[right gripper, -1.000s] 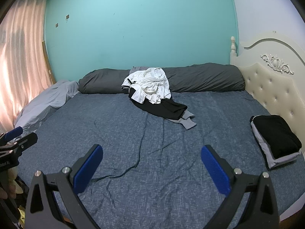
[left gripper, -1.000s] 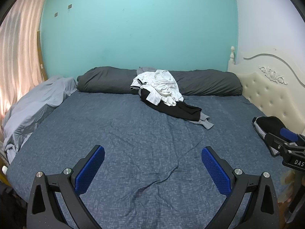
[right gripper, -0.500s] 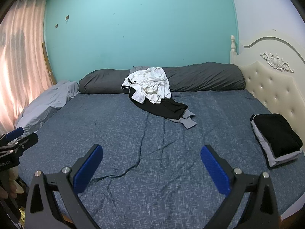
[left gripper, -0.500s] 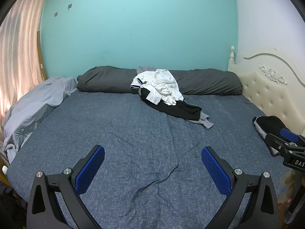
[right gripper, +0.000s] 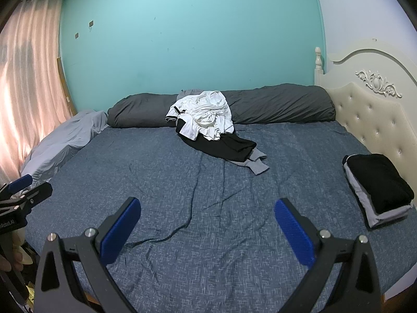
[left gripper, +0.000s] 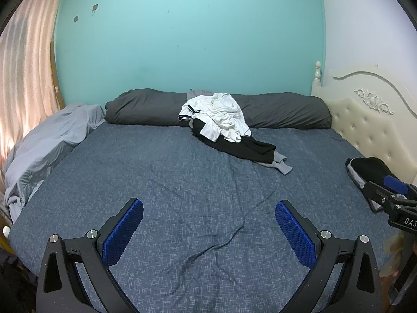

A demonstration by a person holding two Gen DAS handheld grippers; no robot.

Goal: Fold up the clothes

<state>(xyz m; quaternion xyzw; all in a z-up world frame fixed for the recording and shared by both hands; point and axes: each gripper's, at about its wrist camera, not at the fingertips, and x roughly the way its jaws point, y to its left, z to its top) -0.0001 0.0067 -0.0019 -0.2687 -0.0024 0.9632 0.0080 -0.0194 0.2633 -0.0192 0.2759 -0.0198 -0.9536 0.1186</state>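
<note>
While both grippers hang over the near edge, the bed (left gripper: 182, 182) fills most of each view, its blue patterned sheet creased but bare in the middle. Along the far side, against the teal wall (left gripper: 187, 31), lies a long dark grey bolster (right gripper: 281, 104), and a pale grey blanket (left gripper: 47, 140) is bunched at the left edge. On the right stands a cream padded headboard (right gripper: 370, 114).

Far across the sheet, resting partly on the bolster, sits the pile of clothes (right gripper: 206, 120): crumpled white pieces on top, a black garment (right gripper: 221, 146) spreading toward the camera, and a grey piece (right gripper: 256, 163) poking out beneath it. A folded stack (right gripper: 378, 185), black on top of light grey, lies by the headboard.

The left gripper (left gripper: 208, 229) has its jaws spread wide and holds nothing; the pile is well beyond them and slightly right of centre. The right gripper (right gripper: 206, 228) is likewise spread and holding nothing, with the pile well ahead, roughly centred between its blue pads (right gripper: 121, 230).
</note>
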